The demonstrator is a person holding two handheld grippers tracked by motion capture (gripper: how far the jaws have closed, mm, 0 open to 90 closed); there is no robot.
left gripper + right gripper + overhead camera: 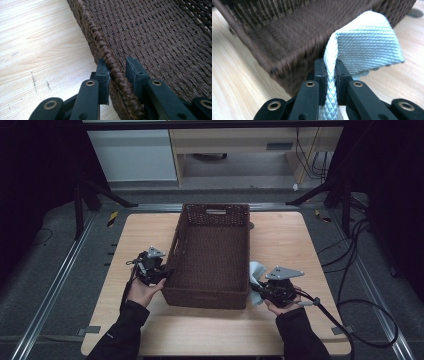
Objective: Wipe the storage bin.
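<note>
A dark brown woven basket stands in the middle of the wooden table, with nothing inside it. My left gripper is at the basket's left wall near the front corner. In the left gripper view its jaws straddle the braided rim and the left gripper is shut on it, one pad outside and one inside. My right gripper sits by the basket's front right corner, shut on a pale blue woven cloth. In the right gripper view the cloth rises folded from the right gripper in front of the basket wall.
Bare tabletop lies left, right and in front of the basket. A small dark round mark sits on the table beyond the basket's corner. Black frame legs and cables stand on the floor around the table.
</note>
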